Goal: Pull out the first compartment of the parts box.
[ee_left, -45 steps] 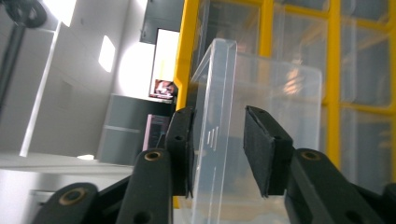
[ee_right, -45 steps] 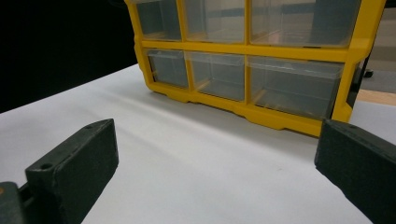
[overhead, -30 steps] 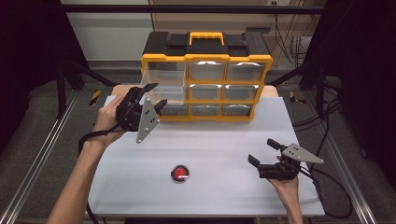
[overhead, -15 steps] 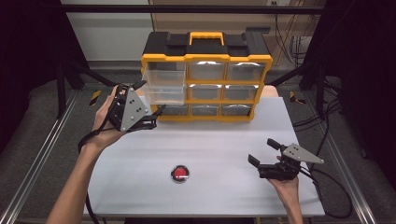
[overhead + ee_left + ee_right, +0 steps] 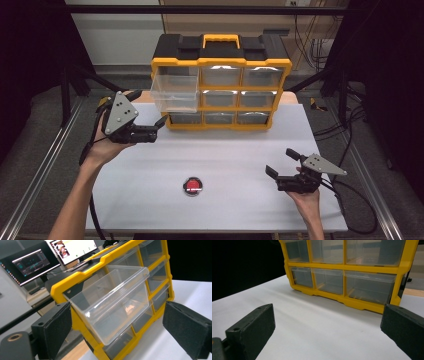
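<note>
The left tongs (image 5: 159, 127) stand wide apart, holding nothing, just below and to the left of the clear drawer (image 5: 175, 92), which juts out of the top-left bay of the organiser (image 5: 220, 62). In the left gripper view that drawer sits between the 2 black jaws and beyond them, apart from both. It is a thin, glossy see-through plastic box with a rolled rim and nothing visible inside. The organiser is a yellow frame with a black top, a yellow handle and 9 bays of clear drawers. The right tongs (image 5: 281, 162) also gape wide, low over the matte white table (image 5: 240, 150), well apart from the organiser. A small round red-and-black disc (image 5: 193, 185) lies on the table between the 2 tongs, nearer the person.
</note>
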